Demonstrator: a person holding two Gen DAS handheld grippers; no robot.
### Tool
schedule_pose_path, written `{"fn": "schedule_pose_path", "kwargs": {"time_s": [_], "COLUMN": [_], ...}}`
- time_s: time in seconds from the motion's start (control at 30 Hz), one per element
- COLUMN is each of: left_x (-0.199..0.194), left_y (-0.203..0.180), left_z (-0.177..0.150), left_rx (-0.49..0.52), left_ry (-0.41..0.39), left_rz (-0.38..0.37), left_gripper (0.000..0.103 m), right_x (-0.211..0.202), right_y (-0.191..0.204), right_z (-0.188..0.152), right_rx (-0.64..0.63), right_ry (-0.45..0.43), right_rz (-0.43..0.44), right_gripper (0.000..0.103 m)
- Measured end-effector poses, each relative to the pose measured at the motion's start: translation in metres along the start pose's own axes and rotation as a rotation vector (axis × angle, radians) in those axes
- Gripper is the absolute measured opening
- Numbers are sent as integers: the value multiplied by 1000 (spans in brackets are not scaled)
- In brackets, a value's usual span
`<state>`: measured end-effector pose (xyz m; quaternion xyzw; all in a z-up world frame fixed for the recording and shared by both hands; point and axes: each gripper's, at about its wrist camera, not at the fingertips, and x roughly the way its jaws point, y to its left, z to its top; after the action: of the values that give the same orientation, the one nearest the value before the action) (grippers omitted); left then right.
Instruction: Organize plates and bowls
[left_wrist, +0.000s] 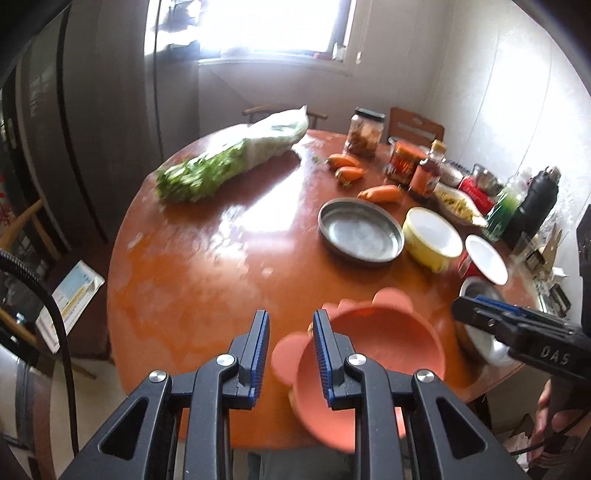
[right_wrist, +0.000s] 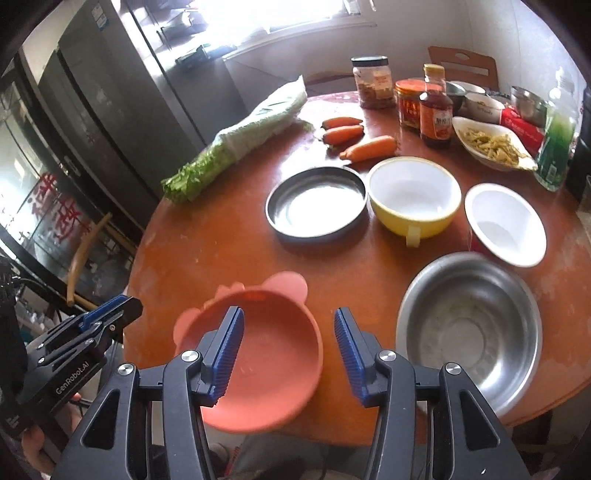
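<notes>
A pink silicone bowl with ears (right_wrist: 266, 354) (left_wrist: 373, 350) sits at the near edge of the round table. My right gripper (right_wrist: 288, 350) is open and hovers over it, empty. My left gripper (left_wrist: 290, 354) is open just left of the bowl's rim, empty. Beyond stand a flat metal dish (right_wrist: 317, 206) (left_wrist: 360, 232), a yellow bowl with a handle (right_wrist: 413, 195) (left_wrist: 430, 236), a white bowl (right_wrist: 506, 223) (left_wrist: 485, 258) and a large steel bowl (right_wrist: 469, 332) (left_wrist: 480, 295). The right gripper also shows in the left wrist view (left_wrist: 480, 317), and the left gripper in the right wrist view (right_wrist: 118, 312).
A bagged head of lettuce (right_wrist: 240, 140) lies at the far left of the orange table (right_wrist: 207, 251). Three carrots (right_wrist: 369, 147), jars and a sauce bottle (right_wrist: 436, 110), a dish of food (right_wrist: 491, 142) and a green bottle (right_wrist: 557, 144) crowd the far right. A fridge (right_wrist: 110, 96) stands left.
</notes>
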<state>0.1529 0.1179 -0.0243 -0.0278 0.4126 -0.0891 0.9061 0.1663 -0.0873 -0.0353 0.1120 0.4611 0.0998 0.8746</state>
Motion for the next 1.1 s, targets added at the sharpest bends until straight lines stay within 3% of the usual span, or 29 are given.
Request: {"fn": "schedule_pose_path", "kwargs": {"time_s": [0.17, 0.3, 0.43, 0.67, 1.1], "left_x": [10, 28, 53, 111, 174], "left_y": [-7, -6, -11, -17, -20], "left_z": [27, 50, 69, 89, 111], "left_rx": [45, 58, 96, 160, 184], "left_ry": [-34, -22, -7, 92, 189], "left_rz": [56, -20, -40, -56, -89], "left_gripper": [25, 25, 25, 25, 25], "right_x": [8, 26, 49, 86, 130], "right_y": [-4, -13, -24, -41, -50], "right_z": [23, 41, 54, 76, 97], "right_rx": [23, 48, 82, 120, 92], "right_ry": [-13, 0, 27, 71, 128], "right_rz": [-19, -38, -50, -82, -137], "right_gripper": [57, 57, 57, 57, 57]}}
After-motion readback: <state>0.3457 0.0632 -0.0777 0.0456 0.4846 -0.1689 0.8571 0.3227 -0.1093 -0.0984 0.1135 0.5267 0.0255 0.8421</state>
